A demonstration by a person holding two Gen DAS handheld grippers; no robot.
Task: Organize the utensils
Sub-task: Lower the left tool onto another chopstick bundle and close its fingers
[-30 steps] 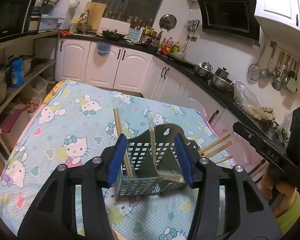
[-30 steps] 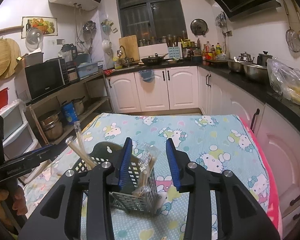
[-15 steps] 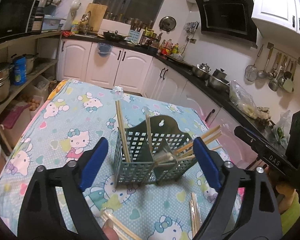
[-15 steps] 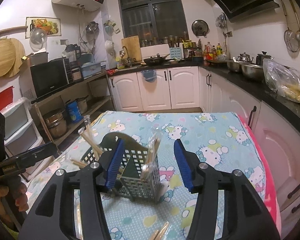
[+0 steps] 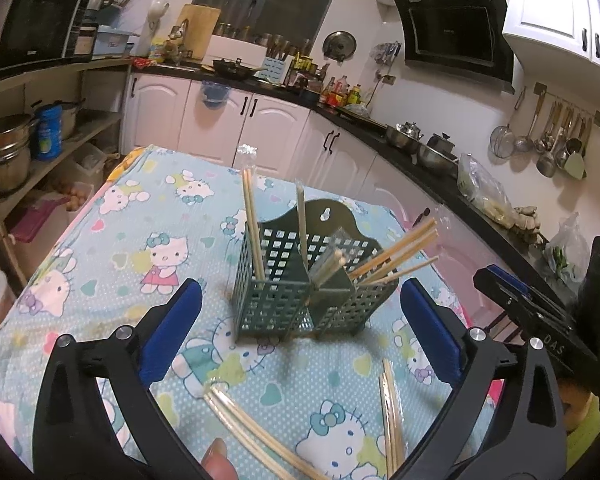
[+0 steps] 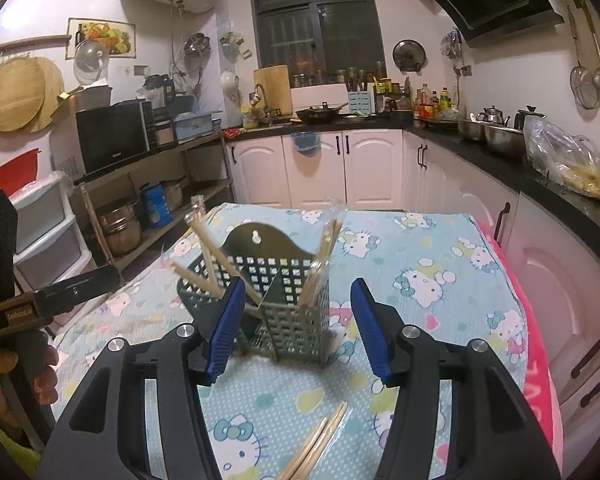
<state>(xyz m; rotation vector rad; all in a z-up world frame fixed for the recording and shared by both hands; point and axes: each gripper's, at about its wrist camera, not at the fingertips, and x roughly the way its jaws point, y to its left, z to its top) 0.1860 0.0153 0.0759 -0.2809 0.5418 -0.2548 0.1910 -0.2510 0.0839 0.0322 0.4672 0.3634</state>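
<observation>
A grey-green perforated utensil holder [image 5: 296,300] [image 6: 292,312] stands upright on the Hello Kitty tablecloth [image 5: 132,248]. Chopsticks [image 5: 252,224] lean out of its compartments, some in clear wrappers [image 6: 324,248]. Loose chopsticks lie on the cloth in front of it [image 5: 256,432] [image 5: 392,412] [image 6: 316,444]. My left gripper [image 5: 300,296] is spread wide and its jaws are still opening; the holder sits ahead, untouched by the pads. My right gripper [image 6: 298,286] is also opening, its blue pads [image 6: 366,328] standing apart from the holder's sides.
The other gripper's body shows at the edge of each view [image 5: 532,320] [image 6: 60,296], with a person's hand [image 6: 16,376] on it. White cabinets and a black counter [image 6: 540,176] run behind and to the right. Shelves with pots [image 5: 8,152] stand to the left.
Both grippers opened, let go of the holder and drew back from it. The holder now looks smaller and stands free, and loose chopsticks on the cloth have come into view.
</observation>
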